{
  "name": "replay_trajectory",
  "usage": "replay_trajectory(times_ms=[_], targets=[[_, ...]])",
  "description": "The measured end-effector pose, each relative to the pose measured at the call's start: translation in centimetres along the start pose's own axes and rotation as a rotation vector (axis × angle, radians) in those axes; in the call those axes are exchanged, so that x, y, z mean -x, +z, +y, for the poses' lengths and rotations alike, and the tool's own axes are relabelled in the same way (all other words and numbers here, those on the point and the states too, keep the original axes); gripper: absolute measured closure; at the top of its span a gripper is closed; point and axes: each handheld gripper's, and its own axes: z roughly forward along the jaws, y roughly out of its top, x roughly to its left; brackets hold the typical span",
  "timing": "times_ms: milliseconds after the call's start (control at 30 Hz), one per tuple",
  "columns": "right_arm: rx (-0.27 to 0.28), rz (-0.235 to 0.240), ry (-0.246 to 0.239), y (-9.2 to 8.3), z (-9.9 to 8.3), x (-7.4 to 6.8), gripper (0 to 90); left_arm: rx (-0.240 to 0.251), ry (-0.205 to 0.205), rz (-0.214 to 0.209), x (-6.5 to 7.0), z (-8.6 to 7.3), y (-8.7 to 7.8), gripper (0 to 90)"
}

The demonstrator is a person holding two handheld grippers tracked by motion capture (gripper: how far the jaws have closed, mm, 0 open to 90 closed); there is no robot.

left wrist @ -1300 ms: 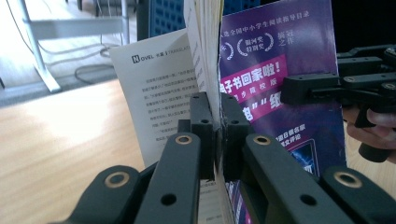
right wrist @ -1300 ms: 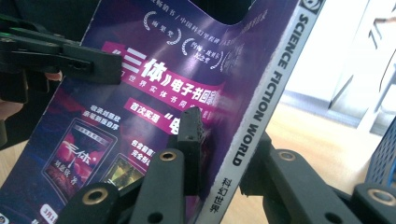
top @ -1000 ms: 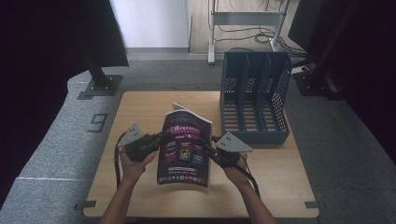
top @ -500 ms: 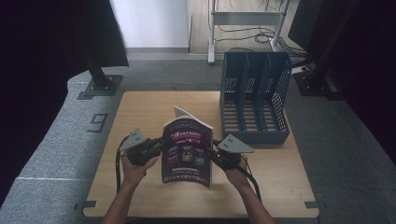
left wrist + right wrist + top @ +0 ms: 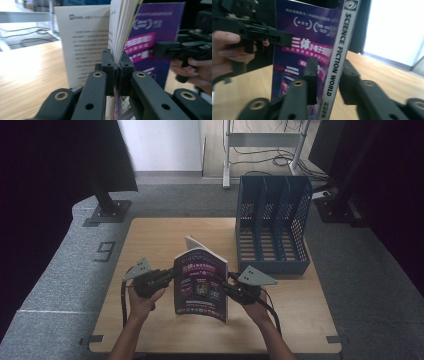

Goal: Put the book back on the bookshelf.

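Observation:
A magazine (image 5: 200,285) with a purple cover stands upright on its lower edge on the wooden table (image 5: 150,240), held between both hands. My left gripper (image 5: 172,275) is shut on its fore edge; in the left gripper view the pads (image 5: 107,65) pinch the bundle of pages (image 5: 122,30), having just closed further. One white printed leaf (image 5: 85,45) fans away from the rest. My right gripper (image 5: 225,282) straddles the grey spine (image 5: 337,57) reading SCIENCE FICTION WORLD. Its jaws have just been opening, and a gap shows beside the right pad (image 5: 348,82).
A blue file rack (image 5: 272,265) with several slots stands at the table's back right, close behind my right hand. A dark stand's base (image 5: 107,210) sits on the grey carpet off the table's back left corner.
The magazine has come a little more upright and its cover looks narrower than a second ago. Both hands have stayed about where they were.

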Motion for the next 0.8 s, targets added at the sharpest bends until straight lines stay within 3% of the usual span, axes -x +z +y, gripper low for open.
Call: replay_trajectory(times_ms=[167, 300, 400, 500, 800], targets=[[-0.014, 0.000, 0.004, -0.1, -0.2, 0.3, 66.6, -0.004, -0.006, -0.023, 0.1, -0.1, 0.1, 87.6], [-0.017, -0.060, -0.023, -0.1, -0.5, 0.4, 76.6, -0.001, -0.004, -0.009, 0.1, -0.2, 0.3, 84.5], [0.005, -0.025, -0.040, -0.2, -0.4, 0.2, 77.4, -0.010, -0.007, 0.057, -0.2, -0.3, 0.5, 72.3], [0.011, -0.007, -0.072, -0.3, -0.3, -0.3, 77.3, -0.036, -0.028, 0.097, -0.6, -0.4, 0.7, 61.3], [0.014, 0.049, -0.086, -0.8, -0.3, -0.7, 77.0, -0.051, -0.033, 0.101, -1.0, -0.8, 1.5, 52.2]])
